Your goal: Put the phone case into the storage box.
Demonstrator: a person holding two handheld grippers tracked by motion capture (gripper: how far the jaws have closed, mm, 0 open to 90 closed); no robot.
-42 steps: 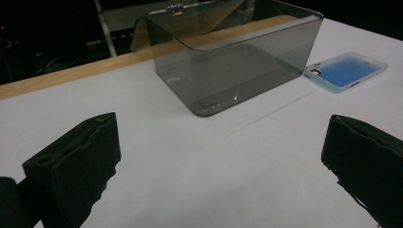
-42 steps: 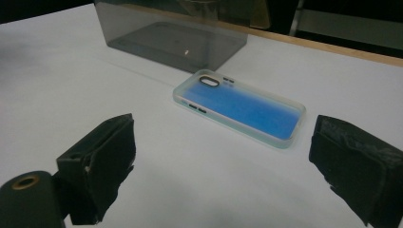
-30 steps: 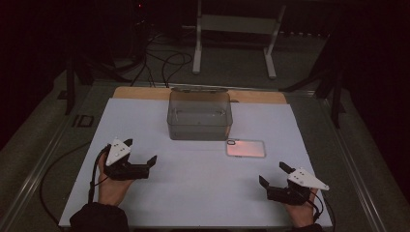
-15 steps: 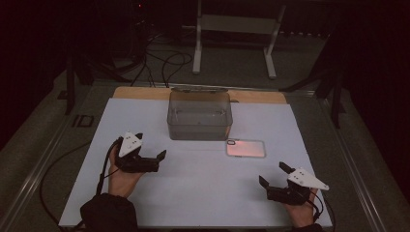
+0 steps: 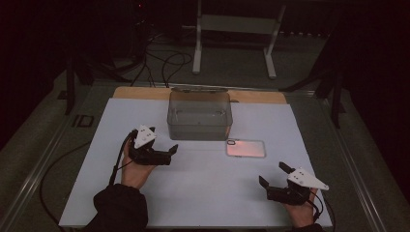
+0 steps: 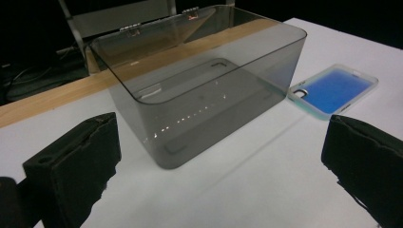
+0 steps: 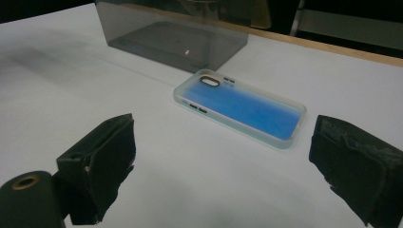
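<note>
Dark room all around, and in the middle of it a white table (image 5: 203, 193) with a wooden strip along its far edge. On that table, 1 smoky grey see-through box (image 5: 199, 116) sits toward the far side, open at the top, rounded corners, its lid tipped up at the back. Just off its right front corner lies 1 phone case (image 5: 246, 148), flat on the white surface, near the box but not touching it. From the high view it looks pale pink; up close in the right gripper view it reads bright blue inside with a clear, milky rim and a camera cutout at the end nearest the box (image 7: 243, 105).

2 grippers are in play. Left gripper (image 5: 170, 152) hovers near the box's front left corner, jaws spread wide, nothing between them; the left gripper view looks straight at the box wall (image 6: 209, 95), with the phone case off to the right (image 6: 332, 90). Right gripper (image 5: 273, 176) sits near the table's front right, well apart from the phone case, jaws also spread wide and holding nothing, pointing toward the case.
</note>
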